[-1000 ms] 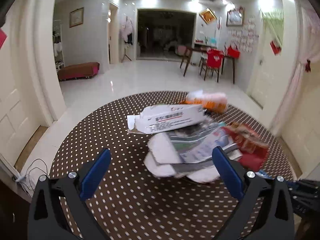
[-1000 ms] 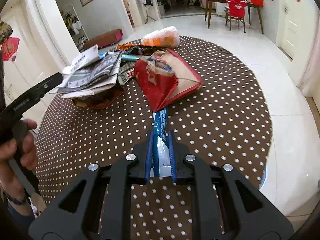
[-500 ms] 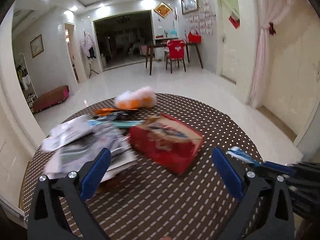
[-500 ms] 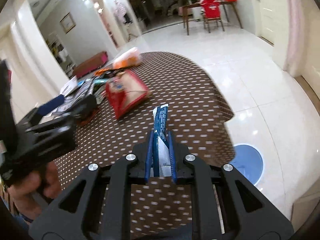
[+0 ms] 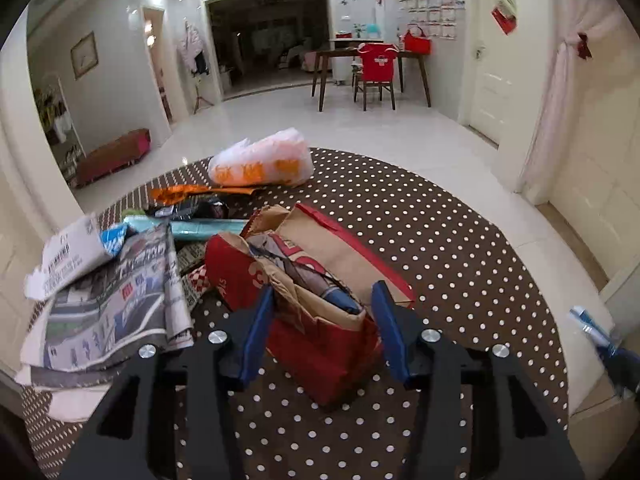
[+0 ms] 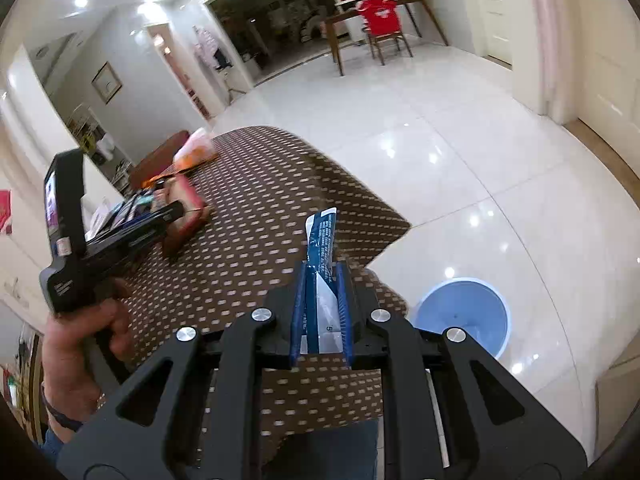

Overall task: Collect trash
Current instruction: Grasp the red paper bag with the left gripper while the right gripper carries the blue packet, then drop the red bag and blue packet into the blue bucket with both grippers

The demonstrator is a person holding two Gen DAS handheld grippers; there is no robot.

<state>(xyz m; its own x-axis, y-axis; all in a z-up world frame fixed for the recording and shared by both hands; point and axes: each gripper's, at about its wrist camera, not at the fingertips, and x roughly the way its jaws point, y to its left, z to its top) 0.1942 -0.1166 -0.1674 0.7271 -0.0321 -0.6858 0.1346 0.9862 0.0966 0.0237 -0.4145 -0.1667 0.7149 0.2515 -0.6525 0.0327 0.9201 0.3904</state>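
My right gripper (image 6: 322, 280) is shut on a blue and white wrapper (image 6: 322, 240) and holds it over the table's near edge, up and left of a blue trash bin (image 6: 464, 312) on the floor. My left gripper (image 5: 322, 300) has its jaws on either side of the near end of a red and brown paper bag (image 5: 316, 280) stuffed with trash on the dotted table (image 5: 460, 248). The pads look pressed to the bag. The left gripper (image 6: 176, 210) and bag (image 6: 184, 212) also show in the right wrist view.
Newspapers (image 5: 108, 308), a torn white box (image 5: 68, 256), teal and orange wrappers (image 5: 208, 226) and a white-orange plastic bag (image 5: 260, 164) lie on the table's left and far side. A wooden table with a red chair (image 5: 376, 72) stands far back.
The right gripper swung right, off the table's middle toward the floor bin, still holding the wrapper. The left gripper moved from the newspapers to the red bag and narrowed around it.
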